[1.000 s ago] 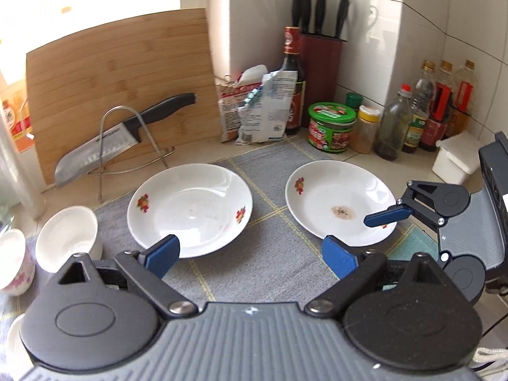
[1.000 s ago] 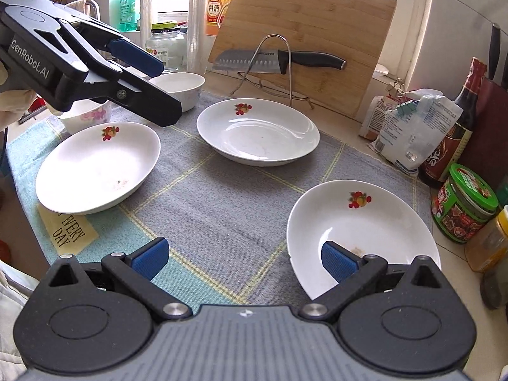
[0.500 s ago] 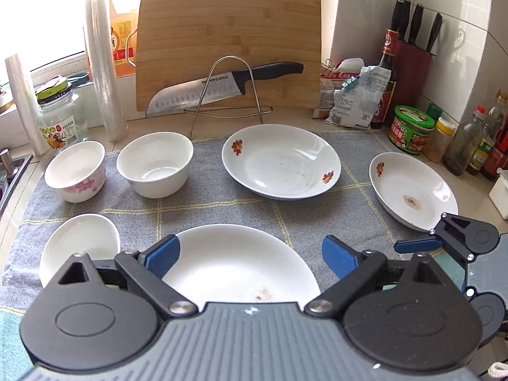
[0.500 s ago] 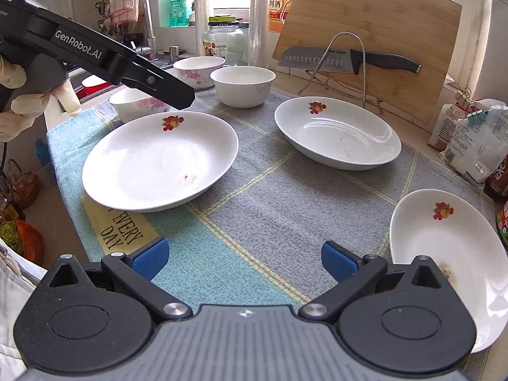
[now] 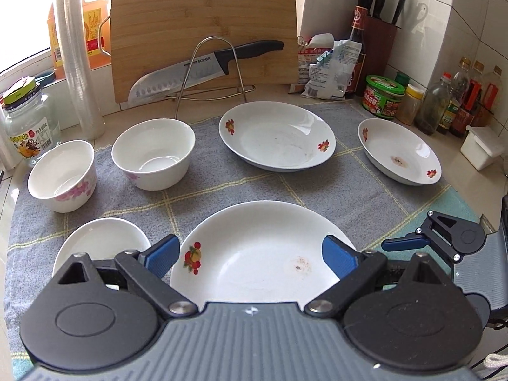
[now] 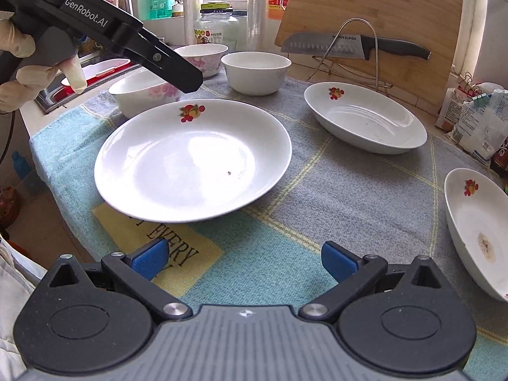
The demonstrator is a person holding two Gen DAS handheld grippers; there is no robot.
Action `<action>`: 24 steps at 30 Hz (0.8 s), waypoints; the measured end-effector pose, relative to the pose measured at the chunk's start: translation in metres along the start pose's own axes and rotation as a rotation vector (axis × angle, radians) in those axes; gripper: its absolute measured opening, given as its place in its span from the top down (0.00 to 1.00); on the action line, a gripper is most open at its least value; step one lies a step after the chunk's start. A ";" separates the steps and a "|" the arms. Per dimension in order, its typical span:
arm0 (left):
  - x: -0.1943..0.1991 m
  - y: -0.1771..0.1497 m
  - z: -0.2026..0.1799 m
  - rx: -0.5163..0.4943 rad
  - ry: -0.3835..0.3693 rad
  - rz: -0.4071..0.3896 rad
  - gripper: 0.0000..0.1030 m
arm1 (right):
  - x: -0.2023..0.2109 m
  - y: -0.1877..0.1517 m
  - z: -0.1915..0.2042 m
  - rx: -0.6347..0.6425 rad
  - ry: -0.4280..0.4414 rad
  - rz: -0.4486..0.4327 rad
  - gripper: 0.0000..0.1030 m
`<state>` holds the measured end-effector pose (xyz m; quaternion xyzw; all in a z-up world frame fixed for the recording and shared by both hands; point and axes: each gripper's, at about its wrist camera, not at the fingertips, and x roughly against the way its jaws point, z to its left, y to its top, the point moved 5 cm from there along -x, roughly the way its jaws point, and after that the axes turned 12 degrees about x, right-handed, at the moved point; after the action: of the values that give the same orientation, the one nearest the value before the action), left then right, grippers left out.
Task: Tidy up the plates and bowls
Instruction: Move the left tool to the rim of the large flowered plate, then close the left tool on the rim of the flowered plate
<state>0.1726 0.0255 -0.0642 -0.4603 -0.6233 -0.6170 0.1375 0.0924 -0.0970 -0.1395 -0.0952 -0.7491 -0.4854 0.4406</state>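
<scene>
From the left wrist camera, the left gripper (image 5: 250, 254) hangs with its blue pads spread wide and nothing between them, poised over the near white shallow plate with a red fruit motif (image 5: 254, 250) on the grey-and-teal checked cloth (image 5: 222, 187). Beyond it sit two more matching plates, the middle plate (image 5: 277, 136) and the far-right plate (image 5: 400, 150), and to the left three white bowls: the plain bowl (image 5: 154, 152), the pink-flowered bowl (image 5: 62, 174) and a third bowl at the near edge (image 5: 98, 241). Nothing stacked yet, I'd say. Over to the right wrist camera: the right gripper (image 6: 244, 258) is released too, empty, low over the cloth just short of that same near plate (image 6: 190, 158), with a gloved hand (image 6: 22, 73) steering the left tool above its far rim. To do this well, I reckon a pad should slide under the raised rim (these plates look glossy and slippery) and clamp firmly before lifting, keeping the plate level and clear of the neighbouring bowls. The santoku knife on its wire stand (image 6: 349, 46) stays well back.
</scene>
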 end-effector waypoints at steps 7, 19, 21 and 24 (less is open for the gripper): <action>-0.002 0.003 0.015 -0.068 -0.066 0.051 0.07 | -0.012 0.012 0.031 0.017 0.005 -0.012 0.00; -0.025 0.016 0.017 -0.200 -0.126 0.154 0.07 | -0.021 0.018 0.052 0.018 0.003 -0.040 0.00; -0.031 0.017 0.016 -0.219 -0.136 0.175 0.07 | -0.022 0.018 0.052 0.017 0.001 -0.047 0.00; -0.040 0.019 0.013 -0.235 -0.153 0.215 0.07 | -0.021 0.016 0.052 0.012 0.000 -0.061 0.00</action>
<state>0.2135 0.0179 -0.0840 -0.5831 -0.5026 -0.6304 0.1000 0.0846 -0.0404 -0.1523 -0.0696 -0.7545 -0.4940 0.4264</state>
